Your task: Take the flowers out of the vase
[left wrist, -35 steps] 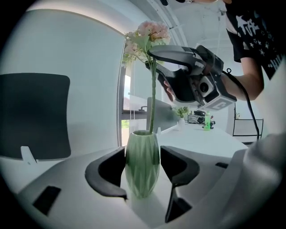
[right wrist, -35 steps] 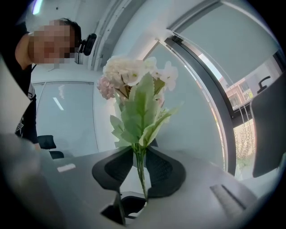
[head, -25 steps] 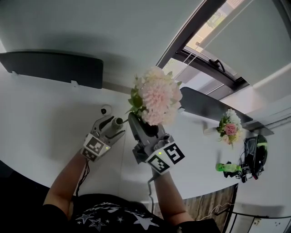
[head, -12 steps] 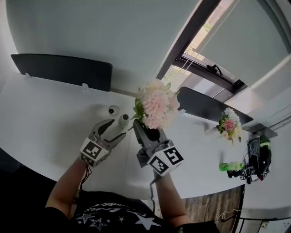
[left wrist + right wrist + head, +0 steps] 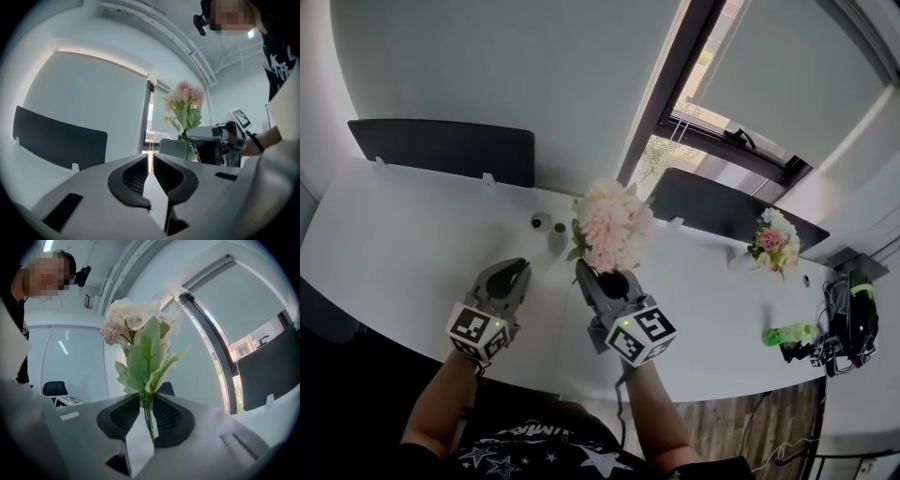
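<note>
Clamping the flowers [image 5: 607, 225] by their stems in our right hand-held gripper [image 5: 600, 278], we are holding them above the table [image 5: 394, 234]. The left hand-held gripper [image 5: 517, 274] is closing on nothing, with the vase [image 5: 558, 240] on its far side.

The person wears a black short-sleeved T-shirt [image 5: 534, 448] printed with white stars. Each hand carries a pale grey moulded tool: the left gripper [image 5: 518, 269], its fingers [image 5: 499, 279] closing with nothing between them, and the right gripper [image 5: 598, 277]. Both sets of fingers are curved grey shells lined with black ribbed pads [image 5: 132, 176] (the ribbing shows best in the gripper views). At the rear of each sits a white cube [image 5: 478, 329] bearing black square markers and one small green light. A thin dark cable [image 5: 476, 367] trails under the left wrist. A grey cable [image 5: 620, 398] hangs from the right gripper, and a black strap [image 5: 252, 140] rings the right wrist.
</note>
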